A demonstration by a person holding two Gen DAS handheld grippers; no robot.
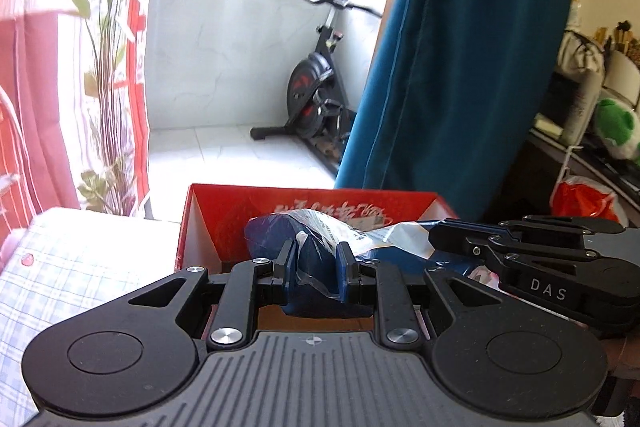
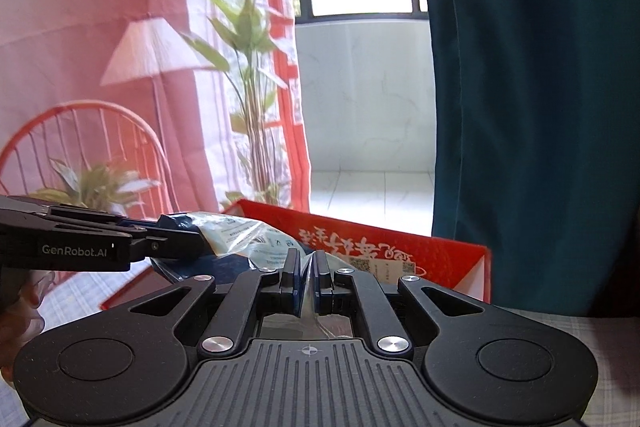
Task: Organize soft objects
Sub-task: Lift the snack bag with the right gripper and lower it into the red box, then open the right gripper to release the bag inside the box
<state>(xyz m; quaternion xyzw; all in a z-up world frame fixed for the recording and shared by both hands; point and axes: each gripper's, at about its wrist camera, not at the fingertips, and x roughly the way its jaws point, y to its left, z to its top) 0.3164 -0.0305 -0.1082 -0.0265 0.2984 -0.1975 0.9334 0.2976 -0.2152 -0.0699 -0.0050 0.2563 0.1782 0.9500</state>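
A soft dark-blue item in a clear plastic bag (image 1: 316, 227) hangs over the open red cardboard box (image 1: 224, 211). My left gripper (image 1: 318, 269) is shut on one end of the bag. My right gripper (image 2: 306, 275) is shut on a thin fold of the same bag (image 2: 240, 233) at its other end, over the red box (image 2: 400, 251). The right gripper also shows in the left wrist view (image 1: 444, 237), and the left gripper in the right wrist view (image 2: 192, 245). The inside of the box under the bag is hidden.
The box stands on a checked cloth (image 1: 72, 267). A teal curtain (image 1: 460, 67) hangs behind the box at right, a red curtain (image 2: 100, 27) and a tall plant (image 2: 248, 75) at left. An exercise bike (image 1: 316, 87) stands on the balcony. A green plush toy (image 1: 618, 127) sits on a shelf at far right.
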